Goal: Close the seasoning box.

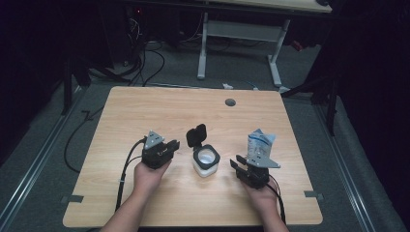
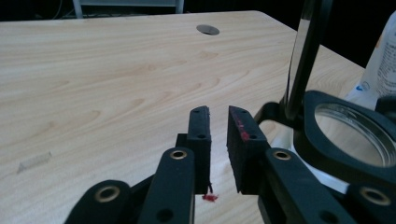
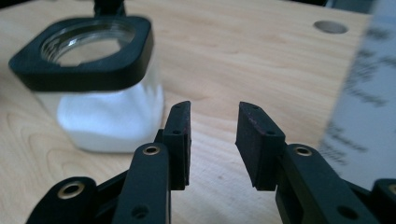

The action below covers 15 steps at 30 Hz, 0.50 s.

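A light wooden table (image 1: 145,111) spreads across the scene, with a round grey cable port (image 1: 230,102) near its far edge. Beyond it, on grey carpet, a white-framed desk (image 1: 241,30) stands, black cables (image 1: 145,63) tangling far left.

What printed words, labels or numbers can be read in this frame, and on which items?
None can be read.
Pouch: blue print on its white face, too small in the high view and blurred in both gripper views.
Jar: clear body, black rim, no label visible.
Jar lid: plain black.
Table: no markings.
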Tool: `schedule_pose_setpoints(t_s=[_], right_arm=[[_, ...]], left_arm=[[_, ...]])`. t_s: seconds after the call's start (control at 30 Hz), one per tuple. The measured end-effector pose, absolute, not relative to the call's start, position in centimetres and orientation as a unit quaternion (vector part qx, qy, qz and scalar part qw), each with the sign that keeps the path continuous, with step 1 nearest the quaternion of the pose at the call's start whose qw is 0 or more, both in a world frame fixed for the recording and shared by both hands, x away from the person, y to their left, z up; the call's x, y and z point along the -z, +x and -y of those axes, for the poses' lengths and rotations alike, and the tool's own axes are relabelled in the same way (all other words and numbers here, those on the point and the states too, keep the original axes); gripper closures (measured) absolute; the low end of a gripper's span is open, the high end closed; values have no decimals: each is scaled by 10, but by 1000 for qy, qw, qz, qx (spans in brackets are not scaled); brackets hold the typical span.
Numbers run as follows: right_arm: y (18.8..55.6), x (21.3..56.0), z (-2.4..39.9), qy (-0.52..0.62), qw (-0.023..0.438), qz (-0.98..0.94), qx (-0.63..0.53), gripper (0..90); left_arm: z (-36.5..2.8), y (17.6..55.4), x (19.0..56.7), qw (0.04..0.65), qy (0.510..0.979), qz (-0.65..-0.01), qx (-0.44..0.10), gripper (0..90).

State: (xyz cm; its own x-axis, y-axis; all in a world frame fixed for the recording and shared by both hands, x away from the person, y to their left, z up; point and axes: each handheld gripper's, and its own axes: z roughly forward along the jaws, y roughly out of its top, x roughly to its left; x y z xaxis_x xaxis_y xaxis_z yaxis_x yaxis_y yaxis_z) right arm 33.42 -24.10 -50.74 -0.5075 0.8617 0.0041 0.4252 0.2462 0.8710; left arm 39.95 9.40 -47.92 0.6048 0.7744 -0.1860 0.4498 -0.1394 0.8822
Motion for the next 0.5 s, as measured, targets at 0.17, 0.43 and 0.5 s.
schedule_pose_setpoints(t_s=[0.17, 0.43, 0.5], right_arm=[[331, 511, 235, 417, 236, -762, -436, 728], [321, 511, 221, 389, 230, -773, -445, 900], [319, 511, 216, 380, 230, -778, -444, 900]], left_arm=[[-86, 406, 472, 512, 735, -414, -162, 862], [-79, 415, 462, 520, 729, -414, -161, 897], [-78, 415, 461, 526, 726, -414, -160, 898]])
